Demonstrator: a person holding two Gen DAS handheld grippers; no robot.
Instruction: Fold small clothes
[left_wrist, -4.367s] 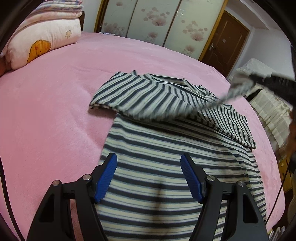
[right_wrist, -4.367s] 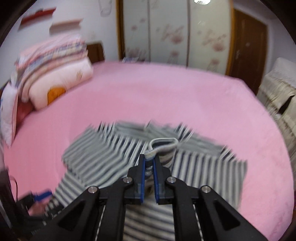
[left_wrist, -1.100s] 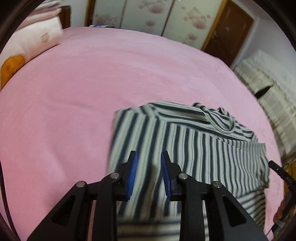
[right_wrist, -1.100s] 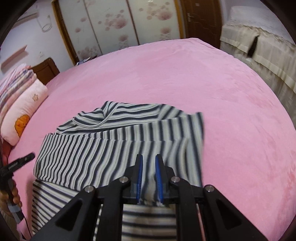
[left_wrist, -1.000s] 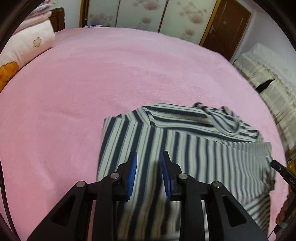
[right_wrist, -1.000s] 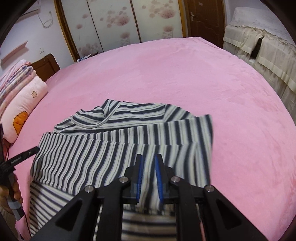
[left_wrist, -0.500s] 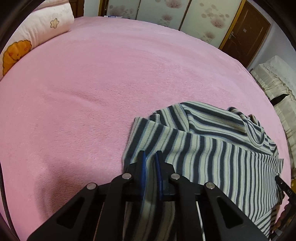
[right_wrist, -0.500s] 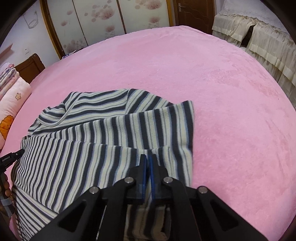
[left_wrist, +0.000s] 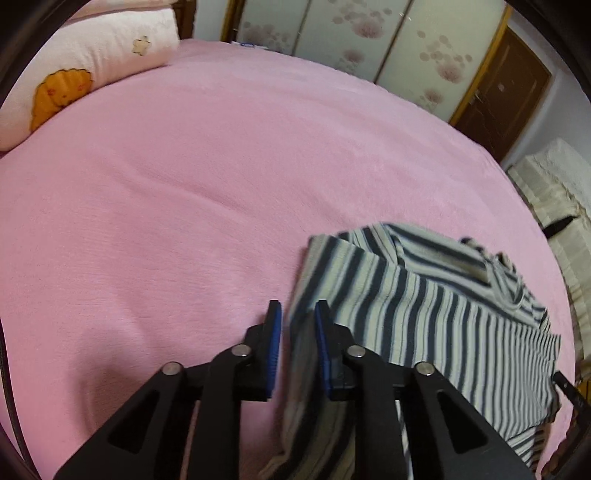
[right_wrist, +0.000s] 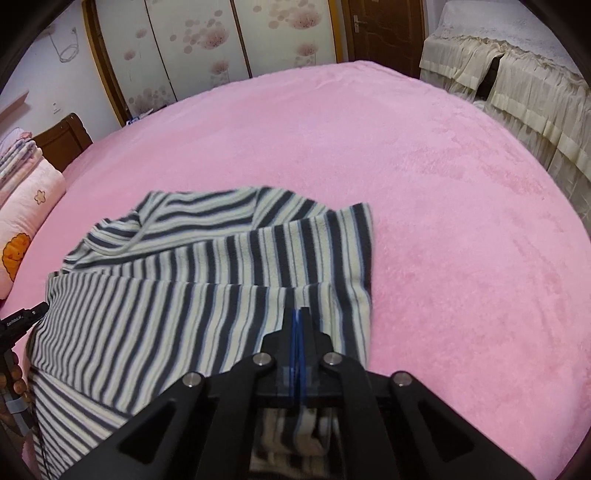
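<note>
A navy-and-cream striped shirt (left_wrist: 424, 314) lies on the pink bed cover (left_wrist: 184, 184), folded over itself with the collar at the far side. My left gripper (left_wrist: 298, 325) sits at the shirt's left edge. Its jaws are opening, and the blurred edge of the cloth lies loosely between the blue pads. In the right wrist view the shirt (right_wrist: 184, 295) spreads out to the left. My right gripper (right_wrist: 298, 321) is shut on its right edge, and bunched fabric shows under the jaws. At the far left of that view, a hand holds the left gripper (right_wrist: 22, 317).
A pink pillow with an orange print (left_wrist: 74, 74) lies at the head of the bed. Flowered sliding doors (right_wrist: 203, 44) and a brown door (left_wrist: 498, 92) stand beyond the bed. Cream-draped furniture (right_wrist: 517, 92) stands to the right. Bare pink cover (right_wrist: 443, 184) surrounds the shirt.
Both grippers' jaws closed on the shirt's side edges. The left jaws have since parted again and the shirt sits further right in that view. The right jaws stay closed.
</note>
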